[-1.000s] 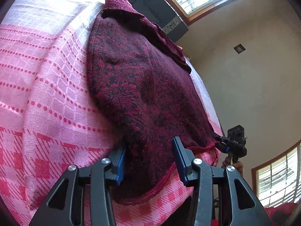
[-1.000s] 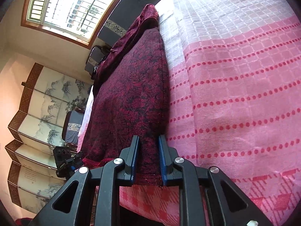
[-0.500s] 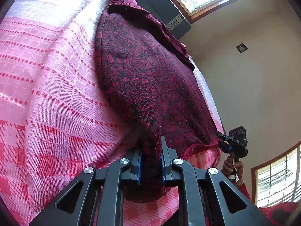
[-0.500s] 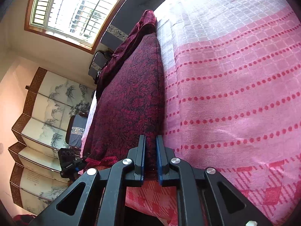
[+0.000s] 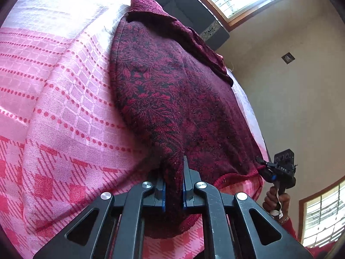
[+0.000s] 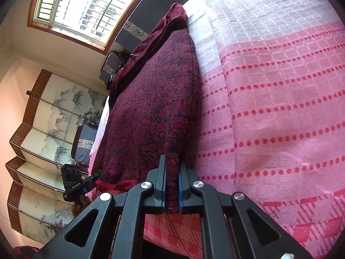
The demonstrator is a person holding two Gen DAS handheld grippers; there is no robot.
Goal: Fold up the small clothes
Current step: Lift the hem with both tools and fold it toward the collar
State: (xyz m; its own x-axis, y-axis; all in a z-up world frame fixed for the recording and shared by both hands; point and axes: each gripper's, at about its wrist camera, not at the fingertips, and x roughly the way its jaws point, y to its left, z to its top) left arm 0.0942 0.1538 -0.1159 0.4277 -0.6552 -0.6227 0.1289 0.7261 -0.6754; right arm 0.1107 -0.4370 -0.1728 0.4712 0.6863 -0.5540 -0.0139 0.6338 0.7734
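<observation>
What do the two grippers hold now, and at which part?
Both hold the maroon garment at its near hem: left gripper at one corner, right gripper, jaws closing, at the other.

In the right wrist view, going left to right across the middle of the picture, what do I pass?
Folding screen with ink paintings → dark blue chair → maroon patterned garment → pink dotted bedspread.
</observation>
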